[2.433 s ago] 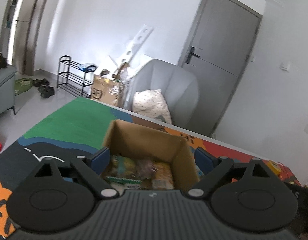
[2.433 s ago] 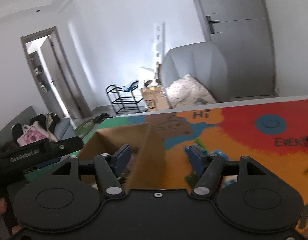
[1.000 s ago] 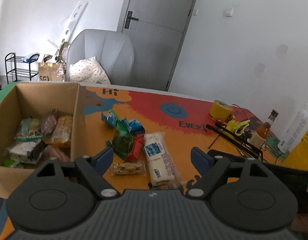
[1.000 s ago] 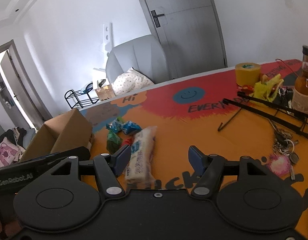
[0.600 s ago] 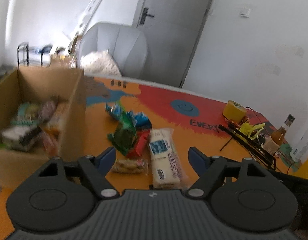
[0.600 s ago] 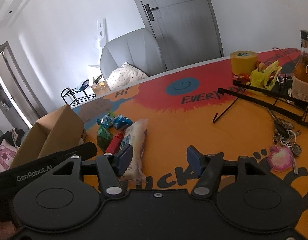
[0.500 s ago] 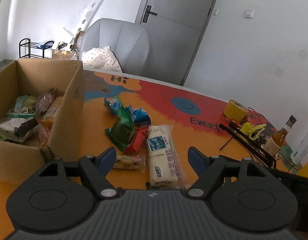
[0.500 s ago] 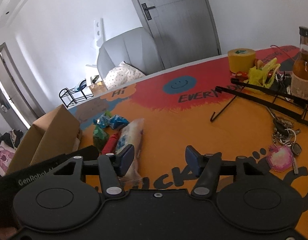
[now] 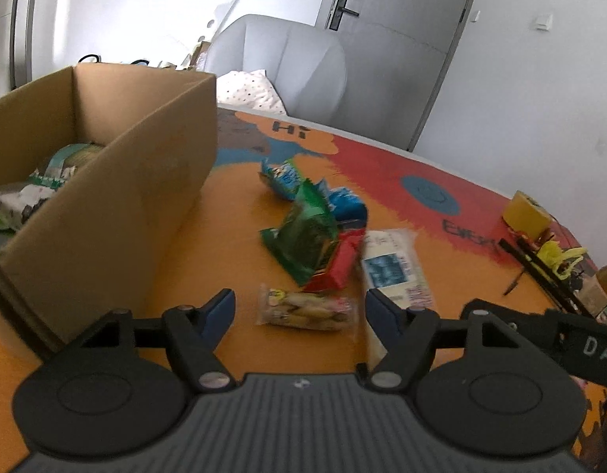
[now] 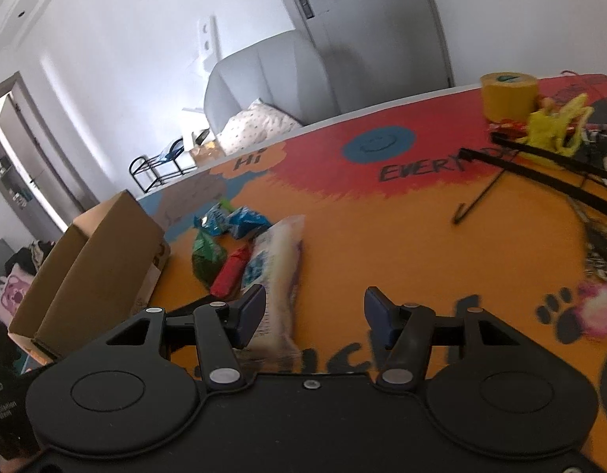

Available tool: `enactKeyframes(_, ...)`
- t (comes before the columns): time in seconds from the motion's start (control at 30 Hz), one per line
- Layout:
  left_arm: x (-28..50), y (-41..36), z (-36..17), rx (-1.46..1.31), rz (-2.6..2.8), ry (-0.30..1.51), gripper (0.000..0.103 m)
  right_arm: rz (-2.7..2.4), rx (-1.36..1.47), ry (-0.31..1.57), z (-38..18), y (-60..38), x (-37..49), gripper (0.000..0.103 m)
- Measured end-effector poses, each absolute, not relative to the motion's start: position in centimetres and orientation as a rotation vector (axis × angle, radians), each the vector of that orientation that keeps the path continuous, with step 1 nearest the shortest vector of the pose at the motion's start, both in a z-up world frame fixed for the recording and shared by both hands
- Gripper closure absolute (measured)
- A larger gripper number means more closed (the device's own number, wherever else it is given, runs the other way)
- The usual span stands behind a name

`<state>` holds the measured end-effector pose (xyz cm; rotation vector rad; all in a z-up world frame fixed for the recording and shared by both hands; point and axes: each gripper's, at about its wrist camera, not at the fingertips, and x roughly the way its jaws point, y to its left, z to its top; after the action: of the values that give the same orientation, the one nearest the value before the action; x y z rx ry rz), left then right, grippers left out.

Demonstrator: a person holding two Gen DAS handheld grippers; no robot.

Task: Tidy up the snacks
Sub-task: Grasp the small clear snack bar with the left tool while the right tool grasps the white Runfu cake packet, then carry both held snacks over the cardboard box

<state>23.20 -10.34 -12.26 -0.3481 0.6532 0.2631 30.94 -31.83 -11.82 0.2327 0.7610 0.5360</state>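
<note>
An open cardboard box stands at the left on the desk, holding several wrapped snacks. Loose snacks lie in a cluster just right of the box: two blue packets farthest back, a green bag leaning over a red packet, a long white-and-blue pack lying flat beside them, and a clear pack of biscuits nearest, flat and crosswise.
</note>
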Motion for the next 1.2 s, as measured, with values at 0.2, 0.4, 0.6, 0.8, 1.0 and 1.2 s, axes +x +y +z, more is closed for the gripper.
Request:
enactKeyframes(0.2, 23.2, -9.6, -12.9, -0.355, 0.259, 0.652, 0.032, 0.546, 0.217, 0.788, -12.1, -30.2, 31.7, 0.048)
enactKeyframes(0.4, 23.7, -10.1, -13.0, -0.330, 0.238, 0.651, 0.032, 0.529, 0.224, 0.796, -12.1, -30.5, 32.2, 0.048)
enactKeyframes(0.6, 23.7, -11.2, -13.2, -0.259, 0.203, 0.651, 0.049, 0.540, 0.237, 0.809, -12.1, -30.1, 32.4, 0.048)
enactKeyframes(0.8, 23.1, -10.3, -12.9, -0.296, 0.187, 0.657, 0.053, 0.564, 0.216, 0.832, -12.8, -28.6, 32.6, 0.048)
enactKeyframes(1.0, 22.2, -9.5, -12.1, -0.286, 0.193, 0.643, 0.054, 0.578, 0.239, 0.851, -13.2, -27.9, 33.1, 0.048)
enactKeyframes(1.2, 21.7, -8.9, -11.9, -0.299, 0.187, 0.638, 0.054, 0.587, 0.199, 0.834, -13.4, -27.6, 33.2, 0.053)
